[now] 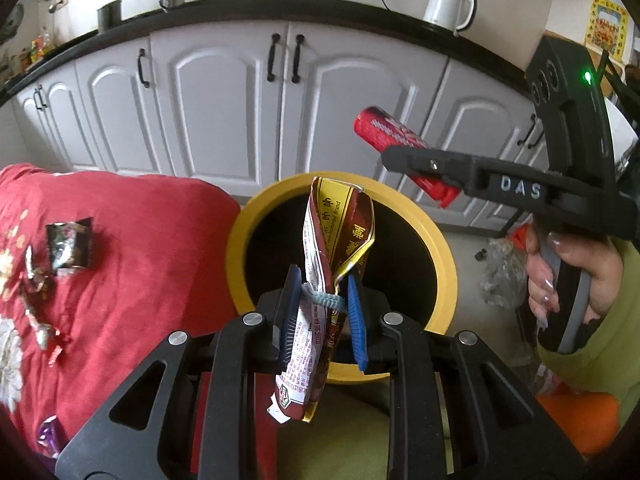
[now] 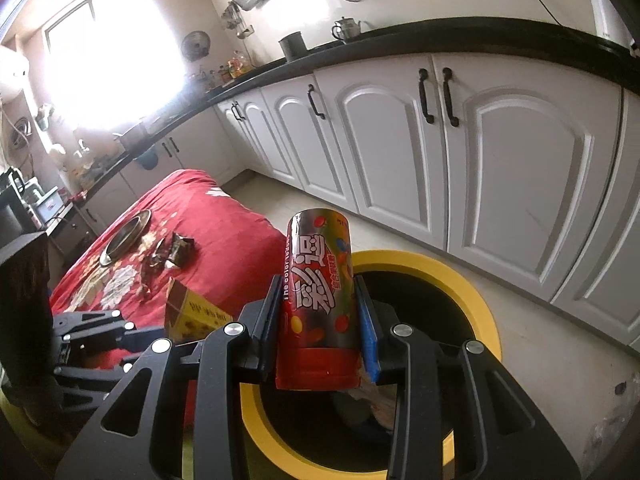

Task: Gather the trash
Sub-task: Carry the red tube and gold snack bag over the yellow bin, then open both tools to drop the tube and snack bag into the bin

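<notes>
Trash: snack wrapper (image 1: 320,280) pinched in left tongs (image 1: 322,312); red candy tube (image 2: 320,300) clamped in right tongs (image 2: 320,320).
Bin: yellow-rimmed bin (image 1: 440,256) below both tongs; nothing released yet.
Left: wrappers (image 1: 68,248) on red-clothed tabletop (image 1: 140,240), left of tongs.

Daylight enters through the window (image 2: 100,44), which is overexposed to pure white in the right wrist view and washes out the adjoining wall. The left wrist view is evenly lit, slightly cool. Both views show strong fisheye curvature: the countertop (image 1: 248,12) bows, corners vignette black. Near parts appear soft; slight motion blur throughout.
</notes>
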`<state>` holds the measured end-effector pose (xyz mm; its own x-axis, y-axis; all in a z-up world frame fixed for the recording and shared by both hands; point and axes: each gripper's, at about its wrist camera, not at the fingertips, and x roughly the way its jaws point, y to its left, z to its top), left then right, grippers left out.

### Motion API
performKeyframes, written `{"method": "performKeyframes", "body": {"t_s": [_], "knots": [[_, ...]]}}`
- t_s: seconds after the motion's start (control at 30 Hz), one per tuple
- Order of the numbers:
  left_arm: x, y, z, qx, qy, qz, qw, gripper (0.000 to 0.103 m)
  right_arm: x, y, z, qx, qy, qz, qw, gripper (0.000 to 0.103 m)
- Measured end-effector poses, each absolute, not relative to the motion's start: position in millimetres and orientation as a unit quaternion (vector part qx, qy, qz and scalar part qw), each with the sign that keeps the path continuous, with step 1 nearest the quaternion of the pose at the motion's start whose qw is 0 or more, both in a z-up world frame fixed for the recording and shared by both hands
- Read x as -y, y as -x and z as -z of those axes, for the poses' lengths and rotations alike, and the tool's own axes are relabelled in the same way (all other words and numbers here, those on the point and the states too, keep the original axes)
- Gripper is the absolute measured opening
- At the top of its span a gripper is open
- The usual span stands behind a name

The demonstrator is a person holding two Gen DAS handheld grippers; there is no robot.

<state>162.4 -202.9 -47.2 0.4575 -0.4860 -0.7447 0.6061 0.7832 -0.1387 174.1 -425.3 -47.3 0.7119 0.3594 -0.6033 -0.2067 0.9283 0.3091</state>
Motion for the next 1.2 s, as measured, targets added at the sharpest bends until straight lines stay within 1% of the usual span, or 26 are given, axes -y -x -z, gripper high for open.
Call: {"method": "performKeyframes", "body": {"t_s": [0.63,0.9,0.97,1.0,1.03,1.07,1.1,1.13,1.2], "knots": [[243.3,-181.2,98.6,-0.464,-0.088,0.337,0.814,0.017,444.7,-188.3,72.0,-0.366,-0.126,-0.126,0.913,0.032],[250.4,-185.5,103.2,-0.465,-0.097,0.333,0.815,0.017,451.5,-193.2,75.9,-0.369,-0.14,-0.119,0.911,0.033],[249.9,-184.6,104.1,-0.464,-0.097,0.328,0.817,0.027,453.3,-193.8,76.9,-0.371,-0.146,-0.119,0.909,0.033],[249.0,-183.8,103.4,-0.463,-0.096,0.326,0.818,0.037,454.5,-194.1,77.7,-0.373,-0.15,-0.118,0.908,0.034],[247.9,-182.8,102.5,-0.461,-0.095,0.326,0.82,0.041,456.0,-194.1,78.2,-0.374,-0.153,-0.115,0.907,0.041],[246.8,-182.2,102.3,-0.46,-0.094,0.326,0.821,0.042,457.0,-193.5,78.0,-0.373,-0.156,-0.113,0.908,0.047],[245.5,-181.5,101.2,-0.458,-0.093,0.324,0.822,0.046,458.4,-192.7,77.6,-0.37,-0.159,-0.111,0.909,0.052],[244.3,-181.1,100.6,-0.457,-0.093,0.321,0.824,0.053,459.1,-192.4,77.0,-0.369,-0.16,-0.11,0.909,0.053],[241.1,-180.3,98.3,-0.455,-0.089,0.318,0.827,0.054,460.1,-192.0,76.2,-0.368,-0.159,-0.108,0.91,0.053]]}}
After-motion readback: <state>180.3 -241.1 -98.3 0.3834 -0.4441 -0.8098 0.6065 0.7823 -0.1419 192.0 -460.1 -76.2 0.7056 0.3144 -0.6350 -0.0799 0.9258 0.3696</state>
